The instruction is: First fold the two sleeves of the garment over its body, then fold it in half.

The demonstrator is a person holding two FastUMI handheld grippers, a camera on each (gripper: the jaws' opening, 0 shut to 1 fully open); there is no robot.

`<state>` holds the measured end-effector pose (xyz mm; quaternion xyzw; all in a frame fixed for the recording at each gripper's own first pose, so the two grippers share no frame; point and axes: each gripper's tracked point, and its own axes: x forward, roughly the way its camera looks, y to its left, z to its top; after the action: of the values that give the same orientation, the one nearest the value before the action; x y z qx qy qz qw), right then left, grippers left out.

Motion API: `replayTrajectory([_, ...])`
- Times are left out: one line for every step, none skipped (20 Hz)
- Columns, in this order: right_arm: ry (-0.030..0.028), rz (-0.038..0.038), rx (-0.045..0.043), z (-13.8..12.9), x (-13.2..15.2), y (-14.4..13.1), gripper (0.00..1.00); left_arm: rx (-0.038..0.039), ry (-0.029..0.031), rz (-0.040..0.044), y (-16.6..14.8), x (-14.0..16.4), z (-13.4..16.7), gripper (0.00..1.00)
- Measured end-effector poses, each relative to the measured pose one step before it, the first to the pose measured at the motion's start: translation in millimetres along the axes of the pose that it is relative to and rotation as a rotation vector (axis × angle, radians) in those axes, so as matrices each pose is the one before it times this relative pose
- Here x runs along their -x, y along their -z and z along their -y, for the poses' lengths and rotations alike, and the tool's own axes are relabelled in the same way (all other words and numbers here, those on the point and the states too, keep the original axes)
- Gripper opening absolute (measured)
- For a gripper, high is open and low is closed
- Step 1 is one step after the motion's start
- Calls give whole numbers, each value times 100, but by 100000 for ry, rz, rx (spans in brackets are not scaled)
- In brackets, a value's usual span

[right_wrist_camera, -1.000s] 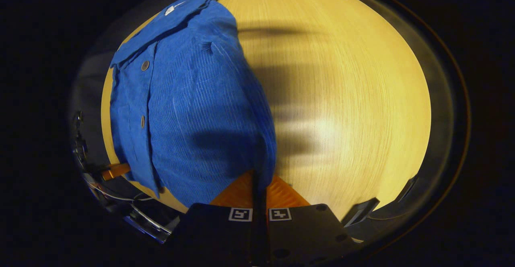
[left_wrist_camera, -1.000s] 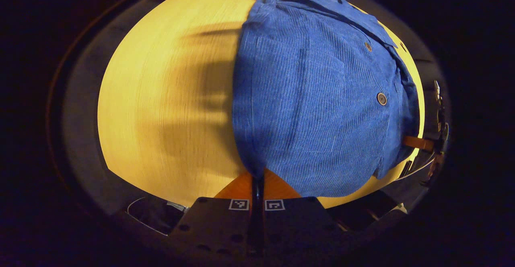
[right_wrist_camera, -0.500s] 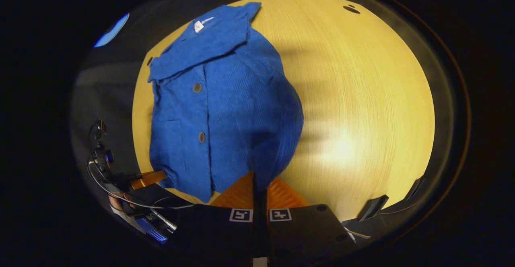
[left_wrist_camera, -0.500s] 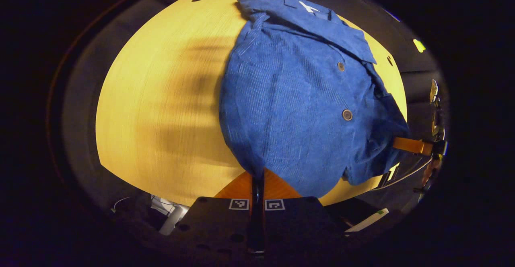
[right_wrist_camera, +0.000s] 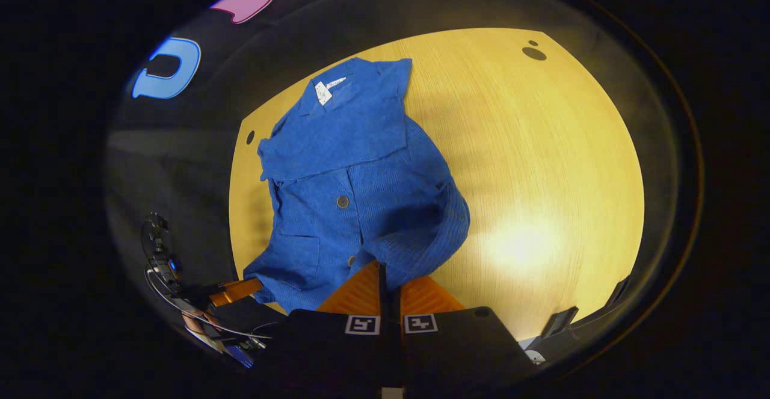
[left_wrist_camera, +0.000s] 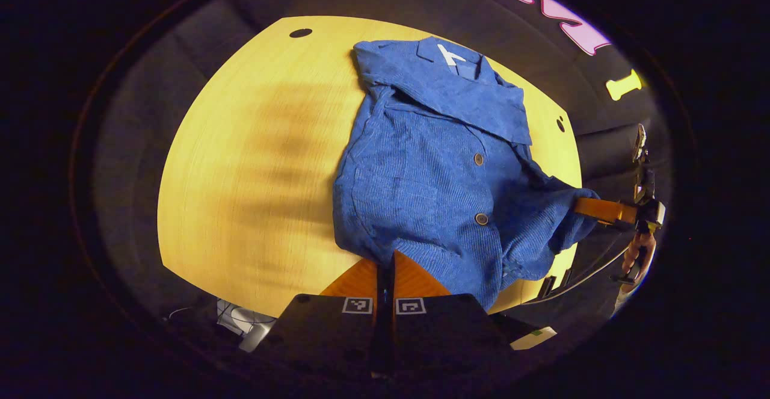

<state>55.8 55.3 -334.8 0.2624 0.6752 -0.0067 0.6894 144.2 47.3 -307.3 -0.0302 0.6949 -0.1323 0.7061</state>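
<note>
A blue corduroy shirt [left_wrist_camera: 433,170] lies front up on the yellow wooden table [left_wrist_camera: 252,146], collar [left_wrist_camera: 445,86] at the far end. My left gripper [left_wrist_camera: 385,263] is shut on one corner of the near hem. The right gripper [left_wrist_camera: 577,206] pinches the other hem corner at the right of the left gripper view. In the right gripper view the shirt [right_wrist_camera: 361,170] runs away from my right gripper [right_wrist_camera: 385,272], which is shut on the hem, and the left gripper [right_wrist_camera: 252,284] holds the cloth at lower left. The hem hangs raised and bunched between the two.
The table [right_wrist_camera: 541,146] is bare wood on both sides of the shirt, with small dark holes [left_wrist_camera: 300,32] [right_wrist_camera: 534,53] near its far corners. A hand [left_wrist_camera: 637,254] holds the right gripper past the table's edge. Dark booth wall surrounds the table.
Both grippers have risen and drawn back with the hem still pinched. The shirt looks smaller and farther, its lower part lifts and bunches, and the collar and booth wall have come into sight.
</note>
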Motion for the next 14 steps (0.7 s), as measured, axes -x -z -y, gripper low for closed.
replayTrajectory([-196, 1190, 432, -333, 108, -716, 1, 999, 964, 945, -446, 280, -107, 0])
replayTrajectory([-19, 1766, 273, -360, 69, -827, 1, 796, 620, 797, -493, 163, -147, 0])
replayTrajectory([-36, 1764, 126, -398, 11, -937, 1, 56, -262, 1087, -485, 331, -294, 0])
replayTrajectory([-271, 1734, 57, -470, -137, -950, 1, 17, 140, 413, -372, 384, -420, 0])
replayTrajectory([-194, 1828, -125, -467, -142, -932, 1, 126, 225, 479, -444, 276, -355, 0])
replayTrajectory([-249, 1405, -401, -378, -12, -858, 1, 857, 504, 213, -419, 281, -410, 0])
replayTrajectory([-223, 2020, -740, -398, -43, -927, 1, 1033, 924, 165, -473, 186, -227, 0])
replayTrajectory([847, 2026, 241, -84, 26, -930, 1, 316, 1189, 422, -389, 207, -162, 0])
replayTrajectory([514, 1567, 47, -132, -19, -820, 0, -252, 1274, 272, -588, 209, -170, 0])
replayTrajectory([687, 1192, -390, -106, 300, -743, 1, -813, 1213, -355, -507, 61, -70, 0])
replayTrajectory([747, 2903, -501, -14, 81, -1156, 1, -825, 678, -746, -615, 70, -66, 0])
replayTrajectory([817, 723, -400, -24, 23, -629, 0, -1101, 412, -654, -649, 120, -145, 0])
replayTrajectory([-129, 2260, -1209, -113, 209, -938, 0, -1438, 775, -451, -892, 123, 121, 0])
replayTrajectory([211, 1815, -513, 71, -202, -896, 1, -1785, 664, 327, -1200, -82, 172, 0])
